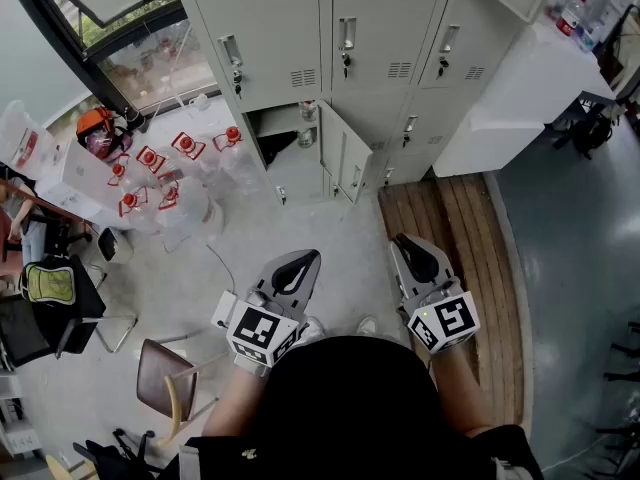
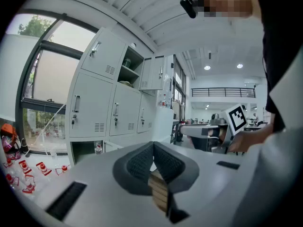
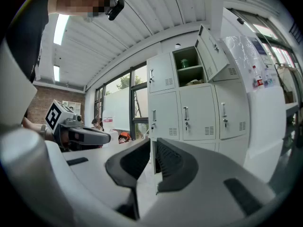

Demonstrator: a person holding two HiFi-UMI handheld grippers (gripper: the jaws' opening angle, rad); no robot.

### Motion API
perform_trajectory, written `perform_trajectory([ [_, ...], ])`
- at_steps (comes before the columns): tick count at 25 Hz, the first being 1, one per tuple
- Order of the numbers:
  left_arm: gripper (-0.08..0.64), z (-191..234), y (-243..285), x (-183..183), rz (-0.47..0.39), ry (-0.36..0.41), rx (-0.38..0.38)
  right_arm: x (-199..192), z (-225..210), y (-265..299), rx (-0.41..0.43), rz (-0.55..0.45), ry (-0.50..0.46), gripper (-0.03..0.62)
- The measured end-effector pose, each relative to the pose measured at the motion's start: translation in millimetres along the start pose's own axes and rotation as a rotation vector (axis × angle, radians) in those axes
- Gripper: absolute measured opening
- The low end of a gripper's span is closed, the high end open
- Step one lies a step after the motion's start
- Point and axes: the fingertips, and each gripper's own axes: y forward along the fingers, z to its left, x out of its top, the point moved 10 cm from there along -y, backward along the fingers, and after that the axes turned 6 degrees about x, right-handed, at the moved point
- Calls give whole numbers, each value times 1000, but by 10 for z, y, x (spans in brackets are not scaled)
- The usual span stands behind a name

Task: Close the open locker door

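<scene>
Pale grey metal lockers [image 1: 350, 38] along the wall, concrete floor [image 1: 320, 228] in front, low locker door [image 1: 345, 153] swung open toward the person, well ahead of both tongs, left tongs [image 1: 303, 260] and right tongs [image 1: 405, 244] each closed up, holding nothing

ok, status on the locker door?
Left gripper and right gripper empty, fingers closed, well short of the lockers. Bottom locker door open; top-row door open too. Bottles on floor to the left, apart from it.
</scene>
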Motion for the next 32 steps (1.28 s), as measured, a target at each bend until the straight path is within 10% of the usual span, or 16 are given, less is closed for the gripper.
perform_trajectory([
  [18,21,806,-361,-184,2,-34,-24,-81,497,454,-74,14,1,60],
  [32,23,1116,430,-172,56,-41,-10,-238,-338,982,-88,36,59,60],
])
